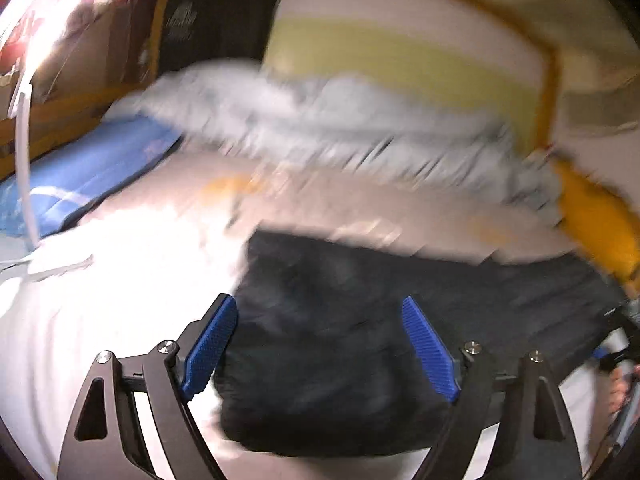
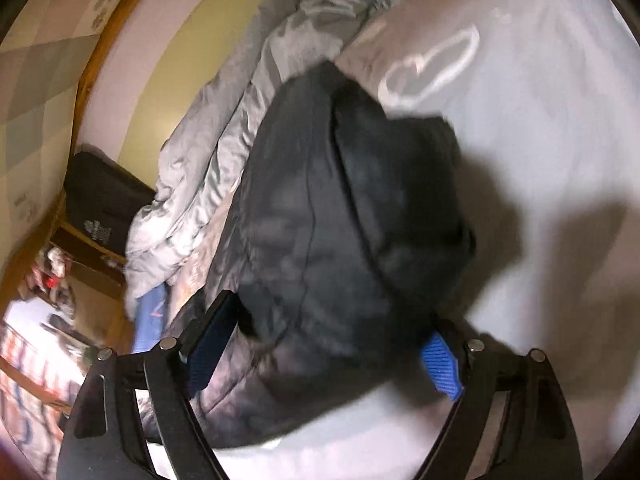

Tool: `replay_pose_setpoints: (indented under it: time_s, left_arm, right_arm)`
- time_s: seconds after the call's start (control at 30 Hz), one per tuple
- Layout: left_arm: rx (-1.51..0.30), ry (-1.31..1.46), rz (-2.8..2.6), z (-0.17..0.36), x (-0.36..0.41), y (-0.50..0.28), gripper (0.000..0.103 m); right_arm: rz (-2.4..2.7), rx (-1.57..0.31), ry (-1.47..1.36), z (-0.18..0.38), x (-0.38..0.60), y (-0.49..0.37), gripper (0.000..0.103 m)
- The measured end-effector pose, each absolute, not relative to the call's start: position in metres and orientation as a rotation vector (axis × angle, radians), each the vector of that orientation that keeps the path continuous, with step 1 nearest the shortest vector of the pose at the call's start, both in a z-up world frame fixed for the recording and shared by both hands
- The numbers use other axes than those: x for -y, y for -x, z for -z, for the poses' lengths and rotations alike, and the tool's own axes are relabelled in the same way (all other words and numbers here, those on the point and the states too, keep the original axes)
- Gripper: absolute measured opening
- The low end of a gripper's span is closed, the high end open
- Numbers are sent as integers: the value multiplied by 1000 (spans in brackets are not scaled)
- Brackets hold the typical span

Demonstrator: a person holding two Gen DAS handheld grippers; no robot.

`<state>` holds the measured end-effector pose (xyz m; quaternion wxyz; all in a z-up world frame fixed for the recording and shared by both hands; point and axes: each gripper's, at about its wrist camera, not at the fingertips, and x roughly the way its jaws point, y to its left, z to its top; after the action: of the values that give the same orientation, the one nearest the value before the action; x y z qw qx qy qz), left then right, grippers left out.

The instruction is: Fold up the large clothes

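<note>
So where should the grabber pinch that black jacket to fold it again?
Probably the dark jacket's near rounded end, the bulge closest to the open right gripper. Come in low from the white bedsheet side: that edge lies free, while the far side sits by the grey blanket.

bare white sheet (image 2: 540, 160) right, grey duvet (image 2: 224, 140) heaped left

Grey quilt (image 1: 320, 120) motion-blurred, dark garment (image 2: 340, 240) hiding right pad (image 2: 440, 364) tip
</note>
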<state>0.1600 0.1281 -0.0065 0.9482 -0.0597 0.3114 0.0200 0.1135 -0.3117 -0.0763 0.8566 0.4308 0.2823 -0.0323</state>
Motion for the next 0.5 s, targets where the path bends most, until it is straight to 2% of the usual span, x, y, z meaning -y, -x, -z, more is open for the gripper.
replay_pose_setpoints:
  time_s: [0.07, 0.1, 0.13, 0.2, 0.23, 0.27, 0.5]
  left_arm:
    - [-710, 159, -40, 20, -141, -169, 86]
    - [-742, 189, -37, 26, -146, -173, 86]
    - [-773, 224, -19, 31, -150, -176, 86]
    - [-813, 279, 62, 38, -152, -180, 81]
    - [-818, 291, 87, 38, -151, -180, 76]
    - [-817, 303, 120, 36, -148, -179, 75]
    - [-807, 271, 265, 28, -117, -163, 75]
  right_arm:
    - [80, -581, -863, 74, 309, -117, 72]
    - [88, -569, -850, 73, 307, -117, 56]
    - [117, -555, -831, 70, 306, -114, 36]
    - [158, -522, -797, 57, 304, -107, 26]
    - [168, -506, -764, 49, 304, -105, 25]
    - [175, -505, -721, 40, 305, -104, 24]
    - [304, -490, -459, -39, 337, -98, 24]
